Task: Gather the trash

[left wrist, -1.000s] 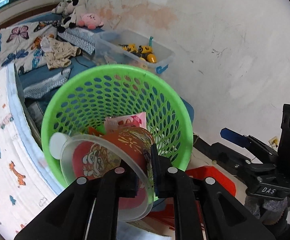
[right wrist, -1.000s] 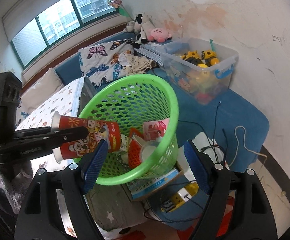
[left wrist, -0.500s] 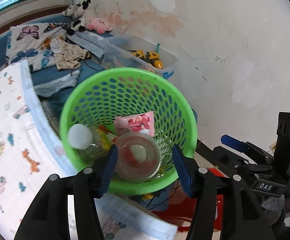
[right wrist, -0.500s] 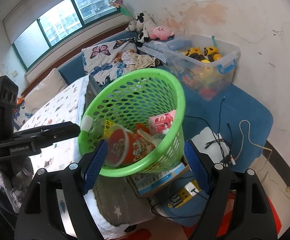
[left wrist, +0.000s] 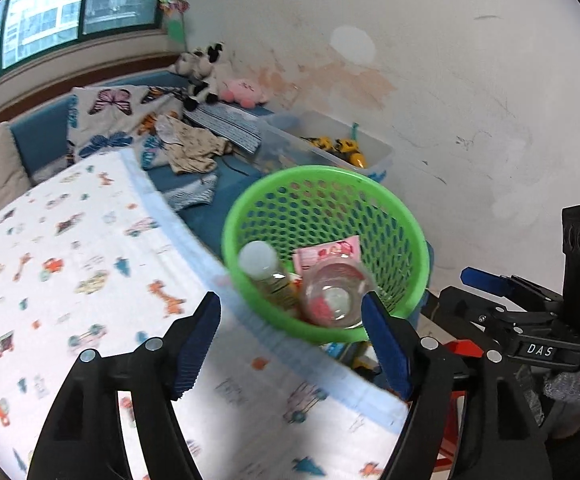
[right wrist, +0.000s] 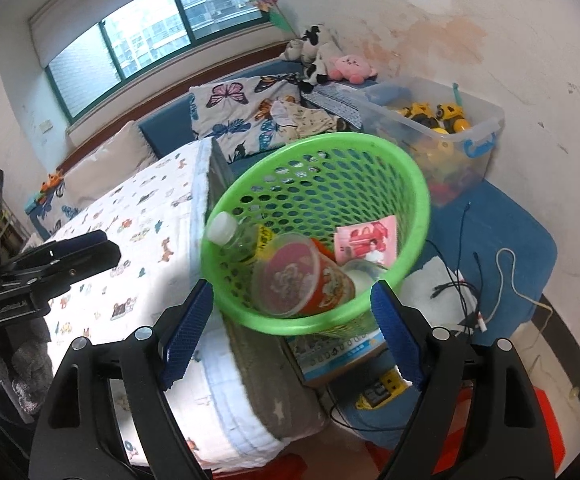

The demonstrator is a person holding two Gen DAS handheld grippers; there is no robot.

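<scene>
Your left gripper point(left wrist: 290, 340) is opening with nothing between its jaws, right gripper point(right wrist: 290, 332) spread and empty, red cup point(right wrist: 301, 280) lies inside green basket point(right wrist: 417, 200); a knock to the rim could tip it.

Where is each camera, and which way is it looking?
Left wrist: sits on the left gripper, looking down past its opening, empty jaws at the green basket; the right gripper shows alongside.
Right wrist: sits on the right gripper, jaws opening and empty, facing the basket; the left gripper shows alongside.
Shared: basket, red cup, bottle, bed.
</scene>
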